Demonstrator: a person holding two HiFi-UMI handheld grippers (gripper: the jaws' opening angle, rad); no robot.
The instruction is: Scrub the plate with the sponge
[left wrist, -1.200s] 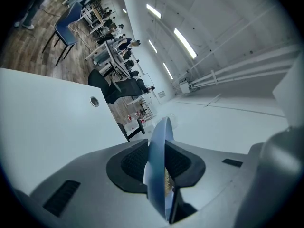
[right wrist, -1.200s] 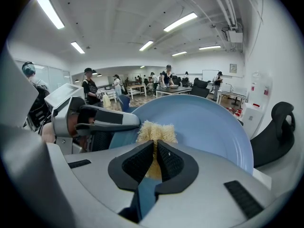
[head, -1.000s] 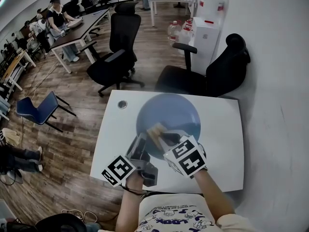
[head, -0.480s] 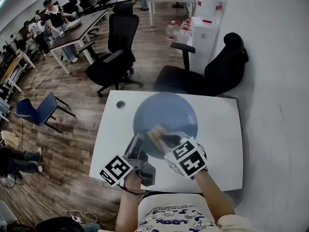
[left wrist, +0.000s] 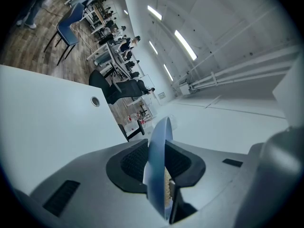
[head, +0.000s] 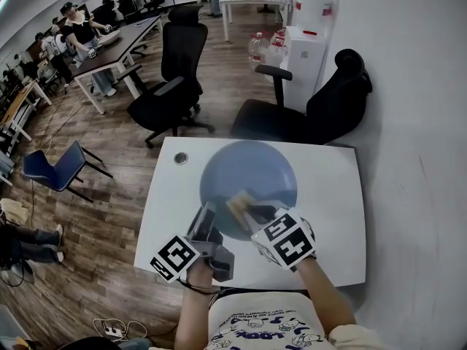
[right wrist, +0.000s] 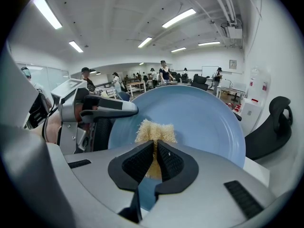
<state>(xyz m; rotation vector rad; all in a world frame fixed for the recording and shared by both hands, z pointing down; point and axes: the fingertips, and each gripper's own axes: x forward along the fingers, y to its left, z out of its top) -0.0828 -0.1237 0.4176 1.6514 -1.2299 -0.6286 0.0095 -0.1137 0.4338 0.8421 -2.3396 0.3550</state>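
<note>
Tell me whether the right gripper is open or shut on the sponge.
Shut: the right gripper has its jaws pinching the tan sponge, held against the blue plate.

Open office, wood floor (head: 109, 203).
Black office chairs (head: 321, 115) beyond white tabletop (head: 332, 217); blue chair (head: 55, 168) left of it, white wall (head: 416, 122) right.

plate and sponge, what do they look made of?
Plate: smooth, pale blue, thin rim, soft even sheen. It looks like plastic or glazed ceramic; the look alone doesn't settle which.
Sponge: tan, coarse and fibrous with frayed edges, more loofah-like than foam. It squeezes thin between the right tool's jaws, so it is probably soft.
</note>
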